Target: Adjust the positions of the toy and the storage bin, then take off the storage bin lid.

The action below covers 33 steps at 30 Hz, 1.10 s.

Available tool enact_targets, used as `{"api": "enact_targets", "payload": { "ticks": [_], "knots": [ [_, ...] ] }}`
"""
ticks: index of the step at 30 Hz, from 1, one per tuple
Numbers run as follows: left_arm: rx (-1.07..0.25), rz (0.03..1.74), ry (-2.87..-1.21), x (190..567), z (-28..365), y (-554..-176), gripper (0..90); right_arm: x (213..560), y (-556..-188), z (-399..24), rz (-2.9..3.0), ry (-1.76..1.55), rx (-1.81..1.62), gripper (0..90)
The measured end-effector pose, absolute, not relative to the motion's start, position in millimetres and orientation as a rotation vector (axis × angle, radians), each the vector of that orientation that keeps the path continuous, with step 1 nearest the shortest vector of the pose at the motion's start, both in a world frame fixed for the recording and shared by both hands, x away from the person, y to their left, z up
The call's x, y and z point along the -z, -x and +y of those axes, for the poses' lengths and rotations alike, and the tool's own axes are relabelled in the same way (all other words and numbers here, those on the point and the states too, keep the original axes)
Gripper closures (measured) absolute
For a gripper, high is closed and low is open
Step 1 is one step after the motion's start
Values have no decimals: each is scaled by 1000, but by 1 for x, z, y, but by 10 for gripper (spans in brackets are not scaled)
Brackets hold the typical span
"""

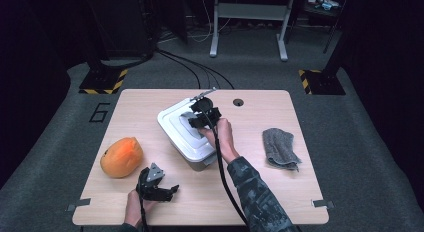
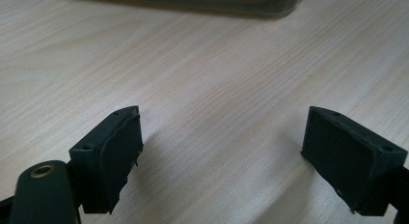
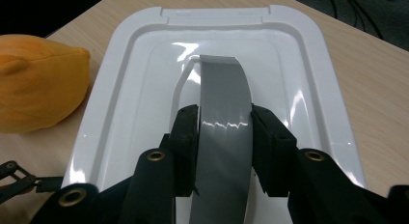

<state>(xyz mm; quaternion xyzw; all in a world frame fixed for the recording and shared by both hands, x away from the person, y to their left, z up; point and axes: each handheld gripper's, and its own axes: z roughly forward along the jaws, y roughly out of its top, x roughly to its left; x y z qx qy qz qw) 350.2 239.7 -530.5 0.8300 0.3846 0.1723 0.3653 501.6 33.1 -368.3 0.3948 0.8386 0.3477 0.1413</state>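
Spanning most of the high view, a pale wooden bench [image 1: 280, 192] carries every item, with a dark carpeted floor [image 1: 360, 142] around it on which a large numeral "6" [image 1: 99, 112] is marked just off the bench's left edge. Near the bench centre sits a grey storage box [image 1: 197, 162], closed by a white lid [image 1: 175, 119]; its body is largely hidden under that lid, and in the left gripper view only a cropped strip of its base shows at the top edge. An orange plush toy [image 1: 121, 157] lies well to the box's left, cut off at the left edge in the right gripper view. A folded grey cloth [image 1: 280, 148] lies well apart on the right. A grey handle [image 3: 222, 122] arches along the lid's middle. The right gripper [image 3: 224, 137] stands over the lid, its jaws nearly closed, one pad pressed to each side of the handle; the lower handle is hidden behind the gripper. The left gripper [image 2: 222, 154] rests low at the bench's near edge, jaws wide apart with bare wood between them. No brand or label is legible on the box.
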Motion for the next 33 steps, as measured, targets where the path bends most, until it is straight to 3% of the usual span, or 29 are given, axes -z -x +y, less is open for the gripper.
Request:
{"api": "enact_targets", "payload": {
  "ticks": [33],
  "knots": [
    [-432,987,-2139,530,240,-350,139,370,-498,45,2319,-1247,-1014,666]
  ]
}}
